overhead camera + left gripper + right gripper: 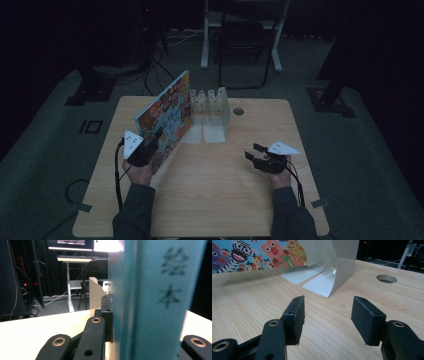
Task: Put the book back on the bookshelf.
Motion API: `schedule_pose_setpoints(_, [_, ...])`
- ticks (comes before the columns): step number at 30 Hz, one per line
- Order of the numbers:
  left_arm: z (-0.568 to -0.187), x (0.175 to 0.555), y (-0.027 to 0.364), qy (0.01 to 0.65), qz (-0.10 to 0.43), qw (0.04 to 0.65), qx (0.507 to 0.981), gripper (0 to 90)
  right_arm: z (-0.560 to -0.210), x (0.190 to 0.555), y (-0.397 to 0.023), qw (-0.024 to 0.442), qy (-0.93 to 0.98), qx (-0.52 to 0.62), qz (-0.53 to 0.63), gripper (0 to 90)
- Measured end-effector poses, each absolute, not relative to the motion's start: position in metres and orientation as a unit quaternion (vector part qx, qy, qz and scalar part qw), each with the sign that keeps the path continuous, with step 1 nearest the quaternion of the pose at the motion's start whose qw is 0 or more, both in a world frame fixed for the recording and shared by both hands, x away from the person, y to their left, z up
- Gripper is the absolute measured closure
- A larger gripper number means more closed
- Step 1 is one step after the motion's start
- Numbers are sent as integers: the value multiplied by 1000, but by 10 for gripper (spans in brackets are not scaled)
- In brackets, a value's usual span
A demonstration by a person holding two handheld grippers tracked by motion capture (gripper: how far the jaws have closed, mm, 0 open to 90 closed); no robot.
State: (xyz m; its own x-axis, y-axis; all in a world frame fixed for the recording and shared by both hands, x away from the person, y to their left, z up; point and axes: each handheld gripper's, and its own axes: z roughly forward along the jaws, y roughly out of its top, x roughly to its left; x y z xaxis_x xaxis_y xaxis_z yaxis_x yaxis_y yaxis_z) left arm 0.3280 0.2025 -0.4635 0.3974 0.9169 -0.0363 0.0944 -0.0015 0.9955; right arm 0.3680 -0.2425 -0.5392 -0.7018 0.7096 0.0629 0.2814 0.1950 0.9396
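Observation:
A picture book (165,112) with a colourful animal cover stands tilted over the left half of the wooden table (225,185). My left gripper (152,142) is shut on its lower near edge. In the left gripper view the book's teal spine (155,302) with printed characters sits between the jaws of the left gripper (150,335). My right gripper (252,151) rests low over the table's right side, apart from the book, open with nothing between its pads (327,317). The book's cover (249,252) shows at the upper left of the right gripper view.
A row of pale metal bookends (210,112) stands just right of the book at the table's far middle, and again close ahead (337,262). A round cable hole (238,111) lies right of them. A chair and desk legs stand on the floor beyond the table.

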Motion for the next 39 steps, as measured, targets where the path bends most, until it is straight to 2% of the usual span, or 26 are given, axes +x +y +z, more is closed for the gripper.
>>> schedule_pose_setpoints(39, [-474, 355, 176, 435, 363, 560, 604, 819, -541, 367, -246, 196, 747, 336, 540, 438])
